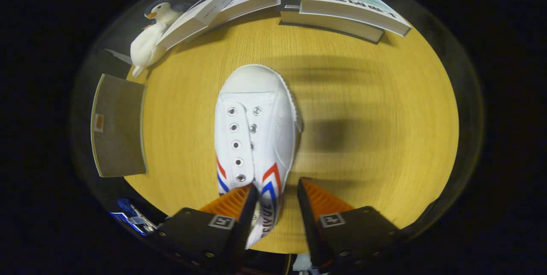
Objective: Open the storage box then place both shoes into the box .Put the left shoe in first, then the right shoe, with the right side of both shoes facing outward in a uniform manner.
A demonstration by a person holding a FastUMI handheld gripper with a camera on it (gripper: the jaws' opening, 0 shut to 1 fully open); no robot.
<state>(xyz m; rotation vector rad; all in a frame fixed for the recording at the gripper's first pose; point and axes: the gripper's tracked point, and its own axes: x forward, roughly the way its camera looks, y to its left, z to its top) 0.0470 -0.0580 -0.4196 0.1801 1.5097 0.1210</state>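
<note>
Tongs (pixel 277 189) straddle the heel of the white canvas shoe with red-blue stripes (pixel 253 130), but only one finger touches, so not clamped. Shoe hangs over the yellow wooden surface (pixel 384 95); a one-sided hold risks it twisting or dropping.

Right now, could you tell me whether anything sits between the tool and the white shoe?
Nothing visible does. The tool is open with the shoe's heel end already between its fingers; one finger overlaps the shoe, the other stands apart.

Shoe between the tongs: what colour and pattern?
White shoe with red and blue chevron stripes on its sides, seen clearly in the gripper view.
</note>
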